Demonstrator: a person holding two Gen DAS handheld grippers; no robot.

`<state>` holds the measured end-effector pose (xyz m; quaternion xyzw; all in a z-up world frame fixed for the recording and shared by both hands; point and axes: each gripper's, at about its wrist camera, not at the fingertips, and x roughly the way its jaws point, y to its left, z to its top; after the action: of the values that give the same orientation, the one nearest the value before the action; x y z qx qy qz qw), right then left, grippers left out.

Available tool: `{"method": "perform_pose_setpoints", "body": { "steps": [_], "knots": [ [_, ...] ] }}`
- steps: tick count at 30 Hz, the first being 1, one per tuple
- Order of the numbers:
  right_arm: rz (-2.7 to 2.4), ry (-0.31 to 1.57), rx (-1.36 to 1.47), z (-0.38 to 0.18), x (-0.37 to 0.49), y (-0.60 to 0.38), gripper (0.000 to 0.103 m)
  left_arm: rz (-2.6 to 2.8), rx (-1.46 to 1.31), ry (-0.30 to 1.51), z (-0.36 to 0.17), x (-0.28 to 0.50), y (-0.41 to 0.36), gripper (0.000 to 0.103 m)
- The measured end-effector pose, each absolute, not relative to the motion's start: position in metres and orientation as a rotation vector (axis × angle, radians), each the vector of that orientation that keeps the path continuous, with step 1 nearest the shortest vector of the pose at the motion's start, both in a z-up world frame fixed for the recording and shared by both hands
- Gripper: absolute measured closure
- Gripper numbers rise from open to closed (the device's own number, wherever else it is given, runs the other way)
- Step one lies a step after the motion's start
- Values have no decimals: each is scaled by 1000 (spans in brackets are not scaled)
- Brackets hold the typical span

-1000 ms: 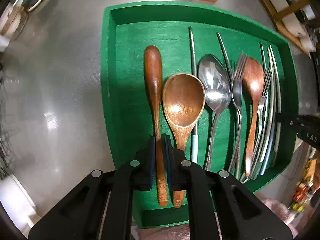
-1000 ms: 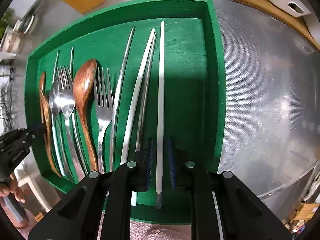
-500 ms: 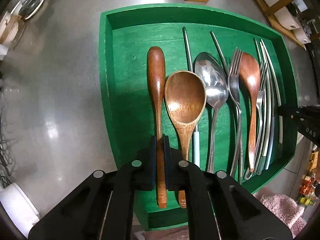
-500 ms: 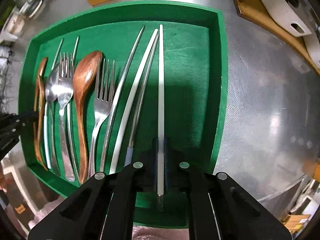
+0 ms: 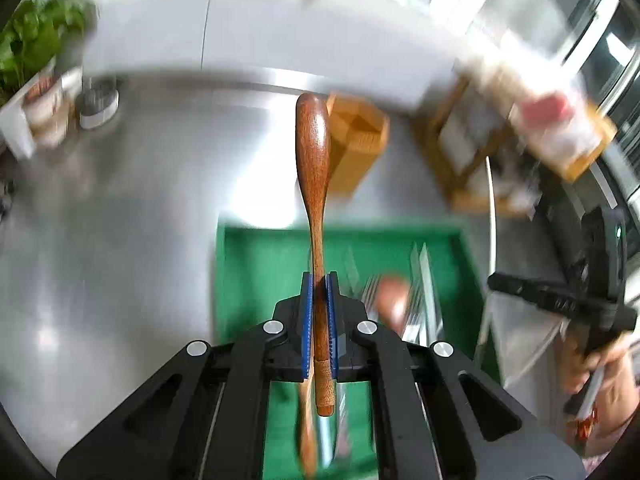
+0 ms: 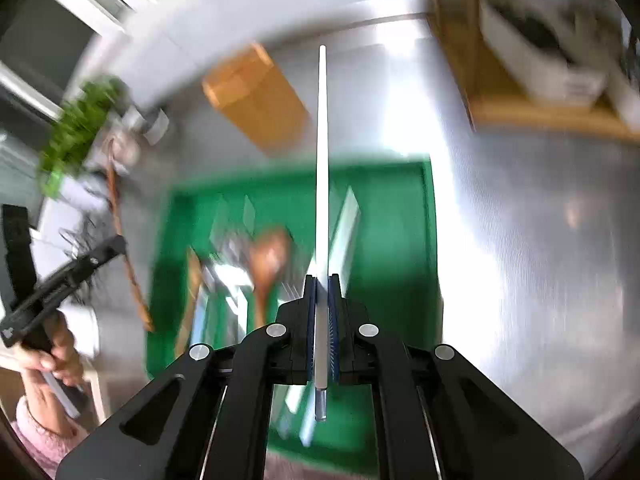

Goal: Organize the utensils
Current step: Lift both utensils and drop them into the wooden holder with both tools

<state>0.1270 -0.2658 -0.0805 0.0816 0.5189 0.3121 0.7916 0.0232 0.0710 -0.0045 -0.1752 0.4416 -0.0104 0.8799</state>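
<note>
Wood, dark brown: wooden spoon (image 5: pixel 313 184), handle clamped in left claw (image 5: pixel 318 312), jaws closed tight on it; bowl end juts forward, clear of tray.
White rod: chopstick (image 6: pixel 322 184), pinched near its butt in right claw (image 6: pixel 321 316), jaws closed tight on it; tip points fwd, clear of tray.
Jaw motion, right: have just been closing, chopstick between them.
Key relation: both items' long axes run straight out along their claw's fingers, so each leads its claw tip-first toward the holder.
Target (judged): tan wooden holder (image 5: pixel 358 140) stands beyond tray's far edge, ahead of both tips. In left view the spoon bowl overlaps its left edge; in right view it sits left of the chopstick. Which hand is nearer: can't tell, heavy blur.
Next move (judged): swing each item upright, lower end-first into a slot; compartments not readable.
Tray: green tray (image 6: pixel 428 216), below and behind the 2 lifted items; still holds forks, another wooden spoon (image 6: pixel 269 264), more chopsticks, all blurred.
Surface: brushed steel surface (image 5: pixel 120 216), glare patches.
Room: potted greens (image 5: pixel 28 40) at far left, wooden rack (image 5: pixel 472 148) at right, pale wall behind.
Person: hand (image 6: pixel 52 354) and pink sleeve on the left claw's grip, seen from right view.
</note>
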Motion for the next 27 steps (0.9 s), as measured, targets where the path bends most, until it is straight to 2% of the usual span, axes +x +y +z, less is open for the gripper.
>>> {"method": "perform_pose_setpoints", "body": {
  "steps": [7, 13, 21, 27],
  "knots": [
    [675, 801, 261, -24, 180, -230, 96, 25, -403, 653, 33, 80, 77, 98],
    [674, 659, 343, 9, 240, -182, 96, 30, -437, 510, 46, 140, 77, 97],
    [673, 682, 313, -17, 285, -141, 97, 73, -359, 531, 10, 208, 72, 97],
    [731, 732, 219, -47, 280, -121, 97, 21, -318, 567, -18, 212, 68, 97]
  ]
}}
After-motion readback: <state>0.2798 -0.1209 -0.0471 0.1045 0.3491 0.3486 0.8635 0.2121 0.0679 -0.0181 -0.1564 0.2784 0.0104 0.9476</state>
